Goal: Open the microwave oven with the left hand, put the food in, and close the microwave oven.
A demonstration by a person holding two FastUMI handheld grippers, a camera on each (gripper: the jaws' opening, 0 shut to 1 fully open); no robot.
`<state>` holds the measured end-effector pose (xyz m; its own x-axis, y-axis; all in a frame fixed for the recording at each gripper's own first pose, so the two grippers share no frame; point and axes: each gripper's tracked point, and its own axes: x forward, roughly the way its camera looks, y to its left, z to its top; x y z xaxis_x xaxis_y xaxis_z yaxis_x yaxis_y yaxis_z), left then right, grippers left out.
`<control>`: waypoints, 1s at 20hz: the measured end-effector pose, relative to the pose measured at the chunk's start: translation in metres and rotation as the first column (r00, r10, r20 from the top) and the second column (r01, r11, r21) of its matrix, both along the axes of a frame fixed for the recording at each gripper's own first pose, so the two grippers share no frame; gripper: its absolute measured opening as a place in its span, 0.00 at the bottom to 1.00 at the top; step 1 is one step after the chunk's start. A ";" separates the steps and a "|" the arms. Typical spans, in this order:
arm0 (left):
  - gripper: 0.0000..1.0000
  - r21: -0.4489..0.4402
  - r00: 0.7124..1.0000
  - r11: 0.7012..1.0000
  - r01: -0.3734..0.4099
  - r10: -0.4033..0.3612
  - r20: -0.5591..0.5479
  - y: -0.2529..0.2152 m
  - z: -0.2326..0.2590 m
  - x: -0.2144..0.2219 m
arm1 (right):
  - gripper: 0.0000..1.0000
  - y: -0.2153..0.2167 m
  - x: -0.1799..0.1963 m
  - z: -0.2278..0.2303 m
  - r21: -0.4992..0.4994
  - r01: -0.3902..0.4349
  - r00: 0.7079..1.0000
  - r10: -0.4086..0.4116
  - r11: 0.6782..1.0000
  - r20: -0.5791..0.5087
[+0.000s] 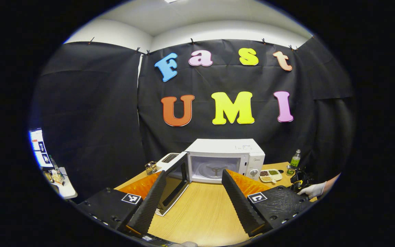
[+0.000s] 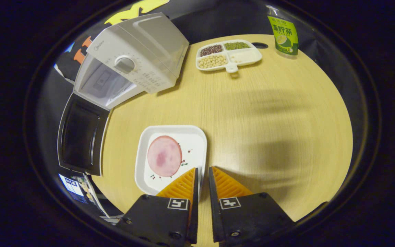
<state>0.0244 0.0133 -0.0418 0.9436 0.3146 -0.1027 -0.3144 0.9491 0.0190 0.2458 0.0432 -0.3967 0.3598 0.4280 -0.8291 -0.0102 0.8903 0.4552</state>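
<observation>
Left gripper point(image 1: 194, 180): fingers spread wide, holding nothing and touching nothing; raised over the table, pointing at the microwave.
Right gripper point(image 2: 202, 175): fingers drawn close, a narrow gap between them, set astride the right rim of the plate; one finger over the plate's inside, the other outside it. Whether both press the rim cannot be told.
Plate point(image 2: 194, 137): white, square with rounded corners, flat on the table, at 12 o'clock just ahead of the right gripper.
Food point(image 2: 164, 155): one round pink slice lying on the plate, at 10 o'clock from the right fingertips, apart from them.
Microwave point(image 1: 225, 159): white, at 12 o'clock in the left gripper view, cavity exposed; at 11 o'clock in the right gripper view, well beyond the plate.
Microwave door point(image 1: 171, 183): swung fully open to the left side of the oven, dark window.
Table point(image 1: 201, 212): light wood.
Divided tray point(image 2: 230, 56): white, four compartments of beans and grains, at 1 o'clock past the plate, just right of the microwave.
Bottle point(image 2: 284, 32): green label, upright near the far table edge.
Gloved hand point(image 1: 312, 189): at 3 o'clock in the left gripper view, at the table edge.
</observation>
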 end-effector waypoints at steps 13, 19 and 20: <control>0.96 0.022 1.000 0.999 0.025 -0.025 -0.015 0.002 0.000 0.012 | 0.04 0.026 -0.013 0.011 0.267 0.095 0.983 -0.049 0.959 -0.175; 0.97 0.011 0.998 0.998 0.057 -0.057 -0.028 0.026 -0.003 0.011 | 0.04 0.065 0.000 0.053 0.379 0.144 0.989 -0.127 0.914 -0.069; 0.97 0.011 0.998 0.998 0.061 -0.061 -0.031 0.031 -0.002 0.010 | 0.04 0.074 0.004 0.059 0.388 0.160 0.987 -0.152 0.908 -0.049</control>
